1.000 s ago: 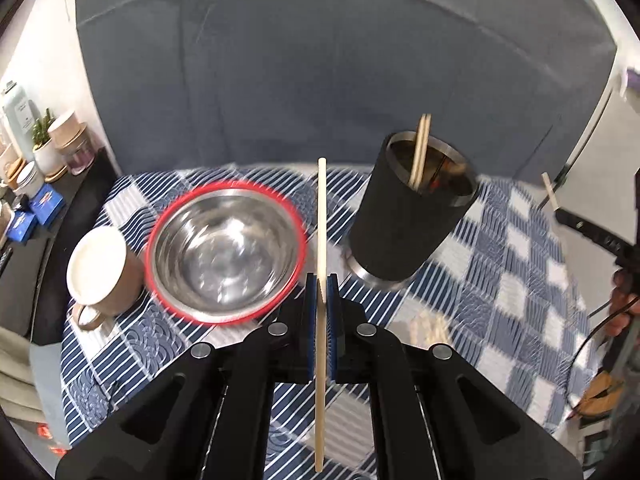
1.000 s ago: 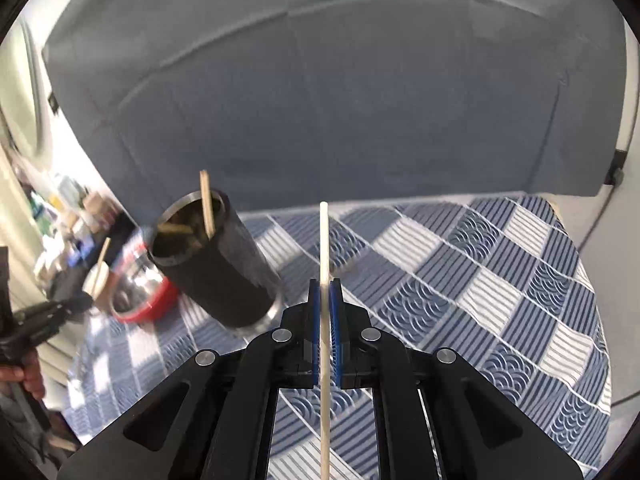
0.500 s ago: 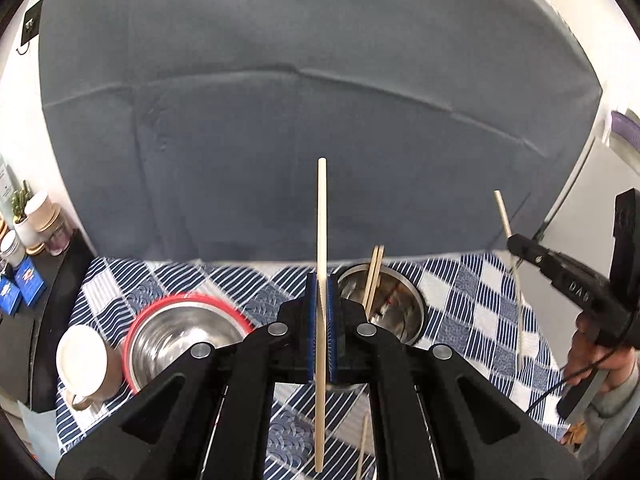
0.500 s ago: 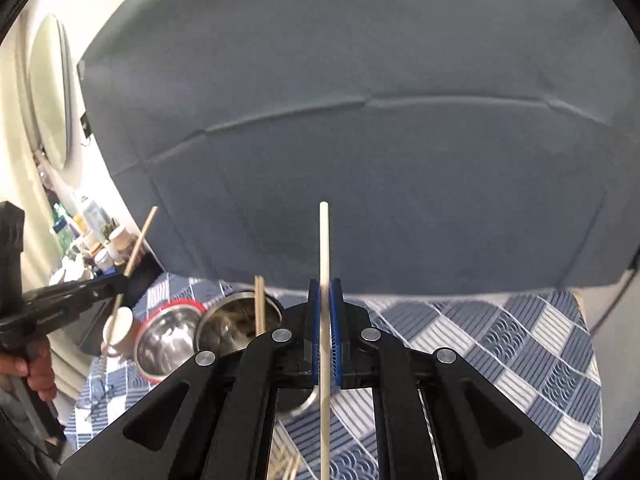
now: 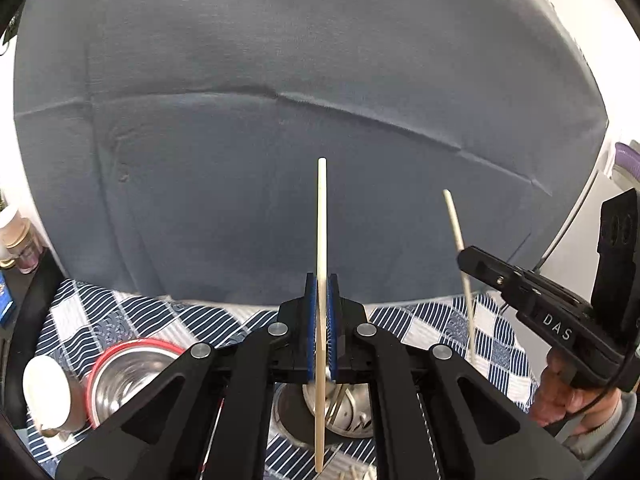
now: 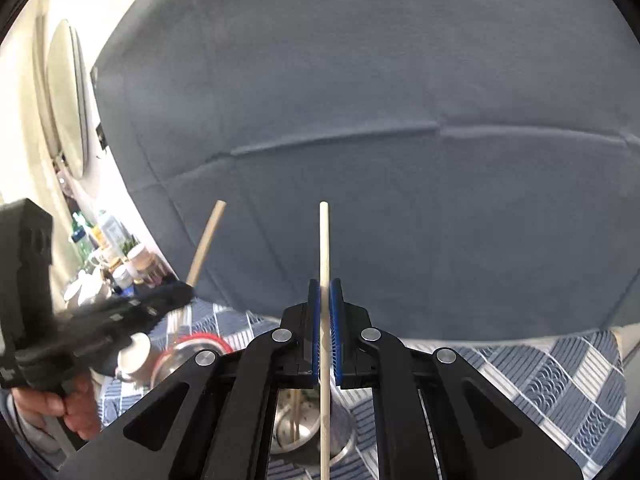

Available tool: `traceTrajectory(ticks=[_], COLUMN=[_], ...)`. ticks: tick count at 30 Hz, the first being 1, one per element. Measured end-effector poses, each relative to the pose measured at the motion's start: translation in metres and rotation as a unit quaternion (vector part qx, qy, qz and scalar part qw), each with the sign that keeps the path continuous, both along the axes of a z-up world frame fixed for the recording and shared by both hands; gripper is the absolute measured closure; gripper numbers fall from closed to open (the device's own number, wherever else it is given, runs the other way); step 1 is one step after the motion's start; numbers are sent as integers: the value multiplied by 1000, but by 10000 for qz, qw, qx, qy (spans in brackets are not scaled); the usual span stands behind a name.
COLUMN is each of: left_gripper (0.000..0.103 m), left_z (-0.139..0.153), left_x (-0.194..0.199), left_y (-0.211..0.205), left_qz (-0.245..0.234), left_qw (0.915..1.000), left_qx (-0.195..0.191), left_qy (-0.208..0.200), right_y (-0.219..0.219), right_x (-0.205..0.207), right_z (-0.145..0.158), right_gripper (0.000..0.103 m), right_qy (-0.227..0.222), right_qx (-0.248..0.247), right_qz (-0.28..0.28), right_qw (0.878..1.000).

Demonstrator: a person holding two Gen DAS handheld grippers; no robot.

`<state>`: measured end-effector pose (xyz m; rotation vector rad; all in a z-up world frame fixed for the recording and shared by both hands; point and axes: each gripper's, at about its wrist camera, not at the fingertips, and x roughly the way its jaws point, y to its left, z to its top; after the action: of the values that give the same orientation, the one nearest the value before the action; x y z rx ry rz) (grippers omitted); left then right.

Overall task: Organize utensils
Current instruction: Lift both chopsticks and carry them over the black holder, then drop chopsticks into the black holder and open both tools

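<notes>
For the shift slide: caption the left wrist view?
Left gripper clamps a chopstick above the steel holder.

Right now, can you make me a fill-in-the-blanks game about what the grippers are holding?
1. The left gripper is shut on one ____.
2. The steel bowl has a ____ rim.
3. The tablecloth is blue and ____.
4. The right gripper holds its chopstick pointing ____.

Missing words: chopstick; red; white; up

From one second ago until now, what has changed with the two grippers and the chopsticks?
Both grippers rose and drew in over the black utensil cup: before it stood ahead, now its steel opening lies just below the fingers. The left gripper and the right gripper stay shut, each on one chopstick. Nothing was let go; the red-rimmed bowl has not moved.
</notes>
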<state>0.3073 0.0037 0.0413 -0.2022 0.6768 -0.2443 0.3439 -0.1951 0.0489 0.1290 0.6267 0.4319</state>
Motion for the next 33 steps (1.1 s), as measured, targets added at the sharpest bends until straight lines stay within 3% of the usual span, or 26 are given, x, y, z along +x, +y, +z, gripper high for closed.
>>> traceTrajectory(ticks=[12,23,33], left_gripper=[98,98,98], left_z=[-22,-68,-87], left_x=[16,13,-6], left_y=[-21,-19,-22], left_qz=[-47,11,-122], left_qw=[9974,9981,9985], left_qx=[-401,-332,-283], left_qy=[-602,-524,-457], right_y=[20,24,20], right_x=[24,25,3], right_z=[-21,-72,-90], right_gripper=[98,98,98], right_qy=[-410,-153,-45], right_qx=[720,855,808], right_qz=[-55,-27,54], right_qw=[9965,9962,9967])
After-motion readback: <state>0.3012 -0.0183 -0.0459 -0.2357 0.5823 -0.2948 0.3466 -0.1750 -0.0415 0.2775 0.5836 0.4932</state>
